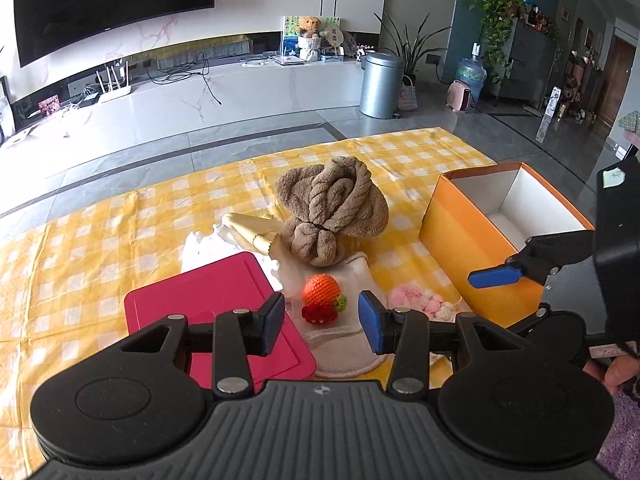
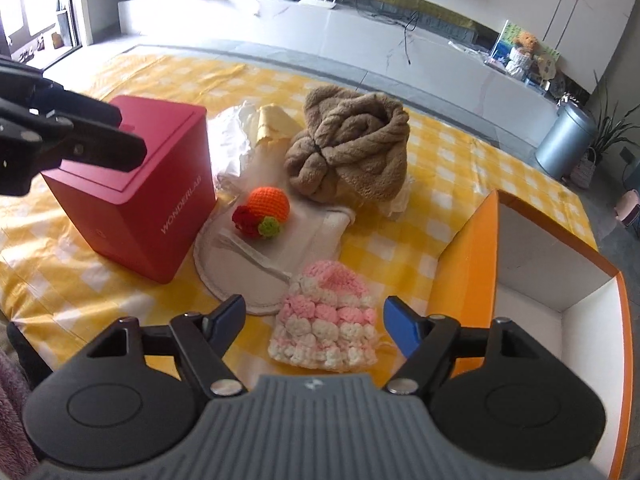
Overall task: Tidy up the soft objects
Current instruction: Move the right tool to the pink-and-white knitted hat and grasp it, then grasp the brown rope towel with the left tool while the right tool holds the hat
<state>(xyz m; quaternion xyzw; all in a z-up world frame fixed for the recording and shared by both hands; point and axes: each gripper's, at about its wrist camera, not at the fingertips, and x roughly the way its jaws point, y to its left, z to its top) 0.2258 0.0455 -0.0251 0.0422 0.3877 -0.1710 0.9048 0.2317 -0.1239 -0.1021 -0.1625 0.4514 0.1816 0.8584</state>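
Observation:
On the yellow checked cloth (image 1: 120, 220) lie a knotted brown towel (image 1: 334, 210), a cream cloth roll (image 1: 250, 230), white fabric (image 1: 200, 248), an orange crochet fruit (image 1: 322, 294) on a beige pad (image 1: 344, 356), and a pink-and-white crochet hat (image 2: 326, 318). My left gripper (image 1: 322, 322) is open and empty, hovering just before the orange fruit. My right gripper (image 2: 314, 322) is open and empty, its jaws either side of the pink hat. The hat (image 1: 420, 300) also shows in the left wrist view. The fruit (image 2: 266, 208) and the towel (image 2: 352, 152) show in the right wrist view.
An open orange box (image 1: 460, 240) with a white, empty inside stands at the right; its wall (image 2: 468, 280) is close beside my right gripper. A closed red box (image 2: 132, 196) stands at the left, its lid (image 1: 200, 300) under my left gripper. A grey bin (image 1: 380, 84) stands on the floor beyond.

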